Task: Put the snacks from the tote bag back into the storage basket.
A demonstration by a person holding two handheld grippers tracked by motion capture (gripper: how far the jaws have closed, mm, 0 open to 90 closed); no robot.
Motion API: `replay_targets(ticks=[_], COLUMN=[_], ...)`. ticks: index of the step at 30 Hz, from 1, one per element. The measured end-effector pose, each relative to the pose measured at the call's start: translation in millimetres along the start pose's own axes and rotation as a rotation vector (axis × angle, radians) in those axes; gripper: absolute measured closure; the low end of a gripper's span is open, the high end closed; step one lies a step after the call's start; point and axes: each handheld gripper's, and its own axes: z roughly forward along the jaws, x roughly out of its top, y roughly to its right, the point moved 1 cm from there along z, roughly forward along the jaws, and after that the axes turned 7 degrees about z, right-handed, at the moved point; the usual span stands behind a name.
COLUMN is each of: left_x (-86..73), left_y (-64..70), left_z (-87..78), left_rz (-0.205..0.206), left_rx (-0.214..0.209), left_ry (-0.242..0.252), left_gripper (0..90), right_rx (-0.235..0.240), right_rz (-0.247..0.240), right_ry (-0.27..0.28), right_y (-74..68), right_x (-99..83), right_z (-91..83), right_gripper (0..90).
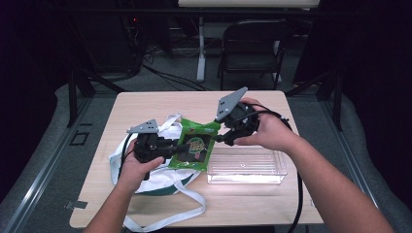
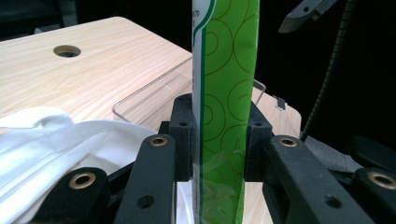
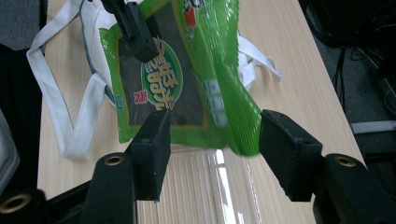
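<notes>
Left gripper point(image 1: 171, 151) was clamped on the near-left edge of the green snack packet point(image 1: 196, 145), jaws pinching it flat; you held it up over the white tote bag point(image 1: 160, 177), left of the clear plastic tray point(image 1: 247, 167). Right gripper point(image 1: 219, 138) sat wide, jaws straddling the packet's right edge without touching. To do this well, you needed to close the right squarely on the sealed edge before loosening the left, keep the packet level, and not crush the contents.

One snack packet point(image 1: 194, 145), one tray point(image 1: 247, 166), one bag point(image 1: 160, 177)
</notes>
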Motion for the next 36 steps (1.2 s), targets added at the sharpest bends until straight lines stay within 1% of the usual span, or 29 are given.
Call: replay_targets(ticks=[4,5,7,8,9,10,11,12,14,16,17,18,19,20,21,22,24,26,28,31,33,34,36], left_x=[1.3,1.4,1.4,1.4,1.7,1.7,2.0,2.0,2.2,2.1,2.1,1.6,1.4,1.4,0.9,0.9,0.3,0.3,0.8,1.2,1.4,1.6,1.5], left_y=[2.9,4.5,6.5,6.5,8.5,8.5,9.5,9.5,11.1,12.1,12.1,13.7,14.3,14.3,15.7,15.7,16.9,17.3,18.3,19.2,19.5,19.9,20.9], left_z=[5.0,6.8,9.0,9.0,10.9,10.9,12.4,12.4,13.6,14.3,14.3,15.3,16.0,16.0,17.2,17.2,19.8,20.4,21.6,22.7,23.0,23.1,24.1], left_rz=[0.021,0.025,0.034,0.034,0.045,0.045,0.054,0.054,0.063,0.074,0.074,0.080,0.082,0.082,0.088,0.088,0.097,0.096,0.096,0.097,0.099,0.098,0.101], left_rx=[-0.015,-0.016,-0.023,-0.023,-0.028,-0.028,-0.037,-0.037,-0.043,-0.050,-0.050,-0.052,-0.056,-0.056,-0.060,-0.060,-0.069,-0.071,-0.071,-0.081,-0.084,-0.086,-0.091], left_ry=[-0.011,-0.011,-0.011,-0.011,-0.013,-0.013,-0.014,-0.014,-0.013,-0.011,-0.011,-0.009,-0.007,-0.007,-0.011,-0.011,-0.016,-0.016,-0.019,-0.010,-0.008,-0.008,0.002], left_gripper=[72.1,72.1,72.1,72.1,72.1,72.1,72.1,72.1,72.1,72.1,72.1,72.1,72.1,72.1,72.1,72.1,72.1,72.1,72.1,72.2,72.2,72.2,72.2], right_rx=[0.007,0.007,0.022,0.022,0.037,0.044,0.052,0.052,0.073,0.086,0.086,0.104,0.115,0.115,0.128,0.128,0.138,0.144,0.158,0.169,0.175,0.182,0.187], right_rz=[0.005,0.000,-0.004,-0.004,-0.011,-0.016,-0.018,-0.018,-0.024,-0.032,-0.032,-0.038,-0.026,-0.026,-0.032,-0.032,-0.033,-0.024,-0.014,-0.011,-0.008,0.003,-0.003], right_ry=[-0.009,-0.017,-0.021,-0.021,-0.029,-0.036,-0.045,-0.045,-0.054,-0.072,-0.072,-0.080,-0.072,-0.072,-0.083,-0.083,-0.104,-0.101,-0.113,-0.122,-0.120,-0.114,-0.122], right_y=[0.5,0.8,0.6,0.6,-1.0,-1.4,-2.5,-2.5,-4.1,-4.1,-4.1,-4.9,-6.2,-6.2,-7.0,-7.0,-7.3,-7.4,-6.1,-5.8,-6.1,-6.8,-6.4], right_x=[4.7,6.1,8.7,8.7,10.5,11.1,11.3,11.3,11.0,10.9,10.9,10.3,9.3,9.3,8.3,8.3,6.1,5.0,3.5,3.3,3.7,3.5,3.7], right_z=[5.4,6.8,10.1,10.1,13.4,14.0,15.1,15.1,17.7,17.9,17.9,18.5,19.5,19.5,20.2,20.2,21.8,22.5,23.1,24.1,24.6,25.2,25.3], right_gripper=[43.7,43.7,43.8,43.8,44.1,44.2,44.9,44.9,46.7,48.0,48.0,49.4,50.2,50.2,51.4,51.4,53.7,54.5,55.5,55.9,56.5,57.1,58.3])
